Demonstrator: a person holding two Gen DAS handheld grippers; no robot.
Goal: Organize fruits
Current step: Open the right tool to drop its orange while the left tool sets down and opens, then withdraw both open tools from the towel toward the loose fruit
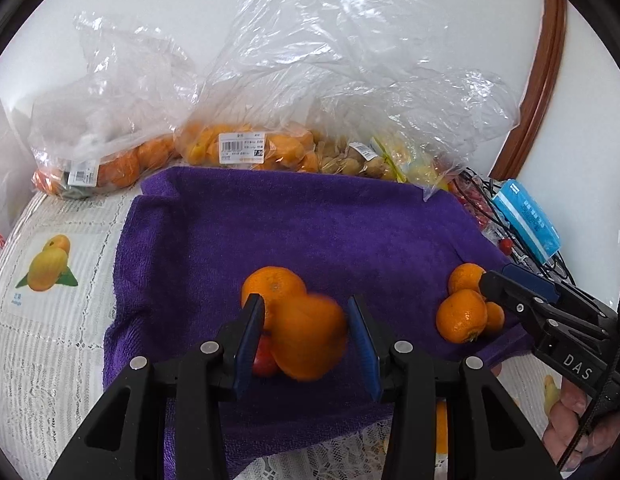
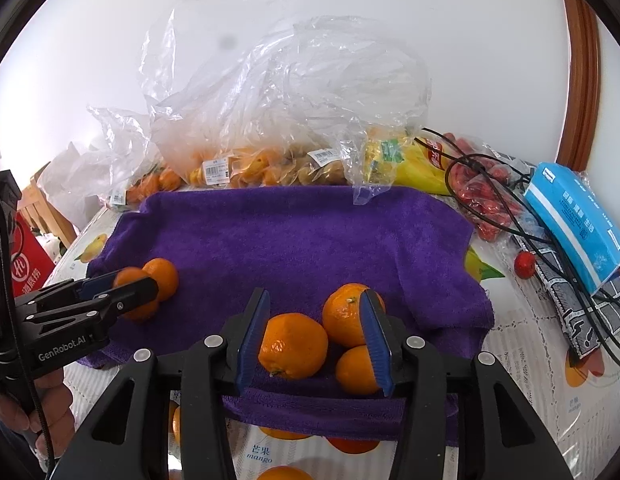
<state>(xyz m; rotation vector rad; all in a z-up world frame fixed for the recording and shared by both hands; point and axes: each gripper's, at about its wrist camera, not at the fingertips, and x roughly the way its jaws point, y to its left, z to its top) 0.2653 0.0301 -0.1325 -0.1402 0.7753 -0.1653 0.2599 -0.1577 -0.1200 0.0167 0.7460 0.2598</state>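
Note:
A purple towel (image 1: 310, 224) (image 2: 302, 236) lies on the table. In the left wrist view my left gripper (image 1: 306, 324) is open around a blurred orange (image 1: 310, 336); another orange (image 1: 272, 282) and a small red fruit (image 1: 266, 356) lie beside it. Three oranges (image 1: 461, 314) lie at the towel's right, by my right gripper (image 1: 505, 284). In the right wrist view my right gripper (image 2: 313, 328) is open over an orange (image 2: 292, 344), with two more oranges (image 2: 343, 314) by its right finger. My left gripper (image 2: 122, 284) shows at the left by two oranges (image 2: 162, 278).
Clear plastic bags of oranges (image 1: 246, 148) (image 2: 238, 168) and small yellow fruits stand behind the towel. A bag of red fruit (image 2: 485, 196), black cables (image 2: 521, 216), a blue tissue pack (image 2: 577, 216) and a loose red fruit (image 2: 525, 264) lie at the right. The tablecloth (image 1: 50, 300) bears mango prints.

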